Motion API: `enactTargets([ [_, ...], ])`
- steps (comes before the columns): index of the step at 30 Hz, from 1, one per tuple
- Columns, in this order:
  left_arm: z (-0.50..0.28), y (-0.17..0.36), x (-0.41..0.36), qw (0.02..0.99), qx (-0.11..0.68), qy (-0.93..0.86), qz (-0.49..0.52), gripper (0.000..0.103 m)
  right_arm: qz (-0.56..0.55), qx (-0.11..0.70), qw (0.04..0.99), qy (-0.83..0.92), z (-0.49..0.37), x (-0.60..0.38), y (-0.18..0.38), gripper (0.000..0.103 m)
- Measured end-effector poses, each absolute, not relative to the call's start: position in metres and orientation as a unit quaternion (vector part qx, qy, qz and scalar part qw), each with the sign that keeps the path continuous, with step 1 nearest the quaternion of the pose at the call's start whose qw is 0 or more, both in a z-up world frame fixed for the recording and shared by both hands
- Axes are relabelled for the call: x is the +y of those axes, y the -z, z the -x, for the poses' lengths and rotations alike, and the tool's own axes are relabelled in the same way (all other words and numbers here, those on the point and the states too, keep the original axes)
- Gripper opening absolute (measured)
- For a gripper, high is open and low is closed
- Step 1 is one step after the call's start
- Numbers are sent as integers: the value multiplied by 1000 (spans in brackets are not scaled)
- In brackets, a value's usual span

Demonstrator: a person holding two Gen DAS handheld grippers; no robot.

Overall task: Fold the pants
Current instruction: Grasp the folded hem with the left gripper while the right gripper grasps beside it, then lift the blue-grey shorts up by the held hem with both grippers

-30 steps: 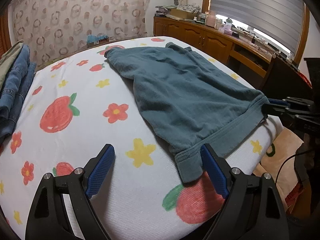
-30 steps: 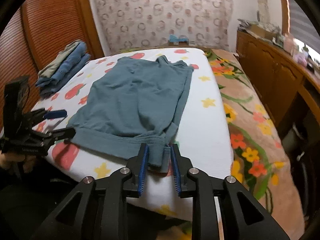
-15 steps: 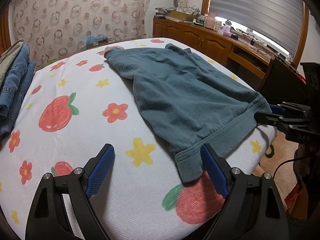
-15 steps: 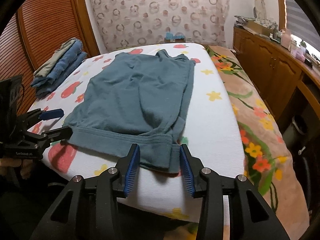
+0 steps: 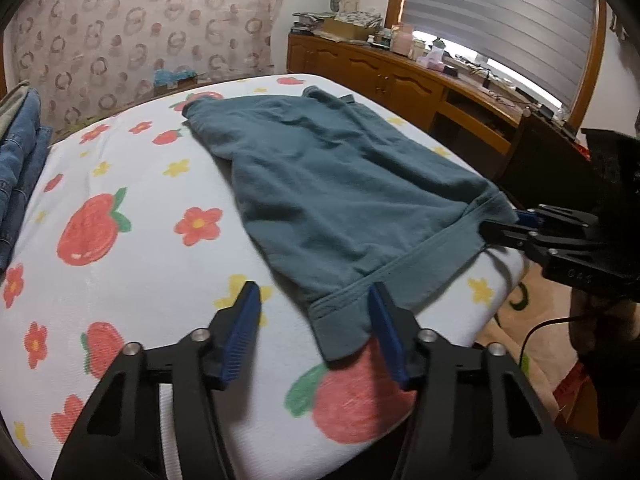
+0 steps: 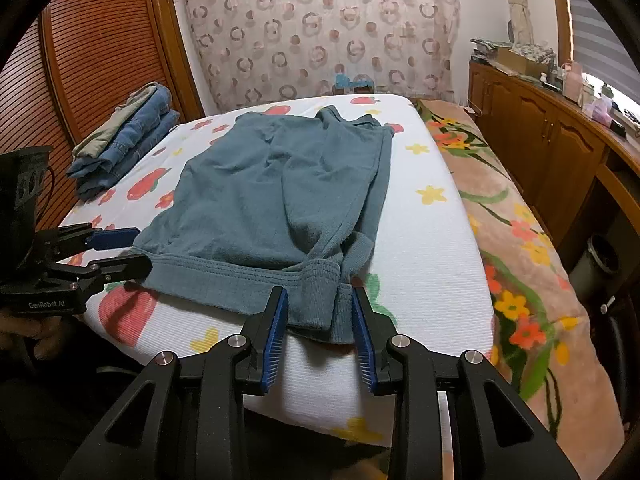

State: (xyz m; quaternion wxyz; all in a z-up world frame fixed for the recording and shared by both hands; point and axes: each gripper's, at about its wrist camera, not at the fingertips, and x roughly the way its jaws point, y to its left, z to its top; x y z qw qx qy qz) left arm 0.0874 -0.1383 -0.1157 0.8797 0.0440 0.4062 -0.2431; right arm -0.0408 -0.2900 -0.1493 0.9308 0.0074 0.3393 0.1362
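Teal pants (image 5: 340,184) lie flat on the white flowered bed (image 5: 120,240), waistband toward me; they also show in the right wrist view (image 6: 272,196). My left gripper (image 5: 314,300) is open, its blue pads either side of the waistband's left corner. It shows in the right wrist view (image 6: 132,246) at that corner. My right gripper (image 6: 320,300) is open around the waistband's right corner, which is bunched between the pads. It shows in the left wrist view (image 5: 504,226) at the waistband's far end.
Folded jeans (image 6: 124,140) are stacked at the bed's far left. A flowered blanket (image 6: 512,216) runs along the bed's right side. A wooden cabinet (image 6: 552,140) with clutter stands to the right. A patterned curtain (image 6: 320,32) hangs behind the bed.
My right gripper has opened from shut on the waistband corner to wide open. My left gripper's jaws have narrowed somewhat around the left corner. The pants lie about the same.
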Motion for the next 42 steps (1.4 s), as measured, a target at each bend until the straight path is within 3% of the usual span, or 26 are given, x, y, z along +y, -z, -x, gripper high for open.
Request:
enactTargets([
  [2, -85, 116, -140, 882, 402, 242, -41, 54, -7, 338, 931, -137, 41, -291, 150, 33],
  [4, -83, 115, -142, 880, 401, 252, -38, 43, -7, 338, 931, -137, 41, -291, 150, 33],
  [7, -81, 115, -144, 879, 400, 258, -35, 36, -8, 337, 932, -137, 41, -291, 150, 33],
  [22, -76, 116, -145, 882, 393, 257, -37, 40, -5, 335, 932, -137, 40, -291, 150, 33],
  [23, -76, 116, -146, 882, 393, 257, -39, 40, -6, 335, 932, -137, 40, -291, 150, 26],
  [24, -75, 116, -147, 881, 394, 261, -40, 36, -11, 333, 933, -137, 40, -293, 150, 16],
  [30, -76, 108, -143, 879, 393, 268, -28, 14, -24, 325, 933, -154, 39, -293, 149, 13],
  [42, -61, 1, -110, 914, 285, 289, 10, 12, -9, 245, 949, -199, 43, -279, 71, 13],
])
